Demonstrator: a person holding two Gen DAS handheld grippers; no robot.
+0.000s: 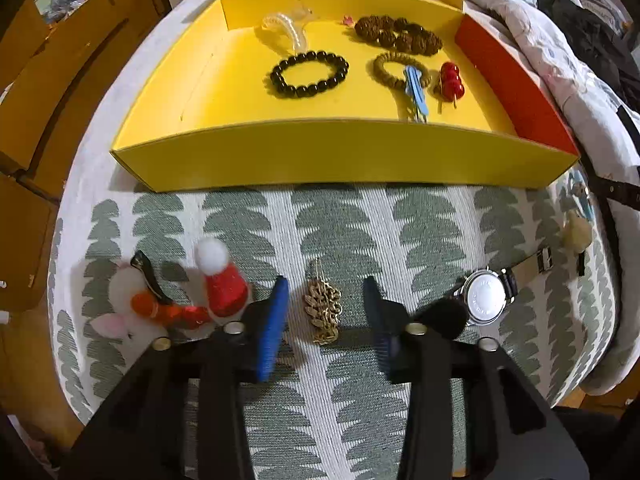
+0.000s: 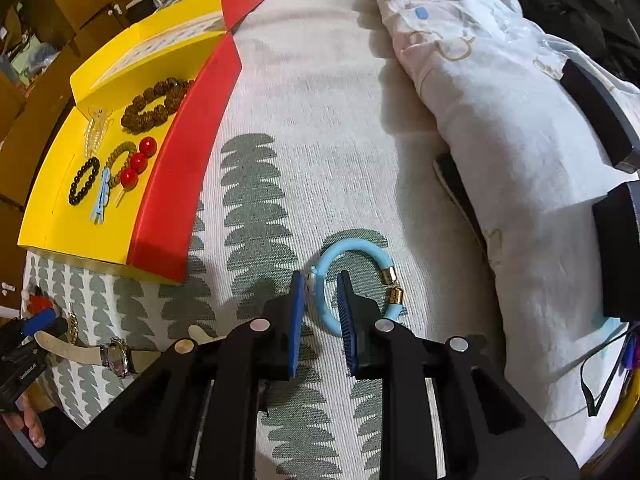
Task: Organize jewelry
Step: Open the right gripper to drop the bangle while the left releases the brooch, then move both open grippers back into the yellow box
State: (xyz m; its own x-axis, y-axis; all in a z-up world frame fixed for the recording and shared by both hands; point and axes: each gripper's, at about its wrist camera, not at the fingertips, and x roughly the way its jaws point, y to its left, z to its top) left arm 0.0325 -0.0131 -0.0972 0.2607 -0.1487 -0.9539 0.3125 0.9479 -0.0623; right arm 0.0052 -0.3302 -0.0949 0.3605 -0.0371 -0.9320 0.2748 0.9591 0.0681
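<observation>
While my left gripper straddles the gold filigree brooch untouched, my right gripper loosely brackets the light-blue rubber bangle.

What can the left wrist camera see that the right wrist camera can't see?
Only the left wrist view shows the gold brooch lying between the left gripper's open jaws, the plush clip with a red Santa hat, and the silver watch.

Only the right wrist view shows the light blue bangle, with the right gripper astride its band, pads apart, plus the cream-strapped watch.

Both show the yellow tray holding the black bead bracelet, red beads and brown bead bracelet.
</observation>
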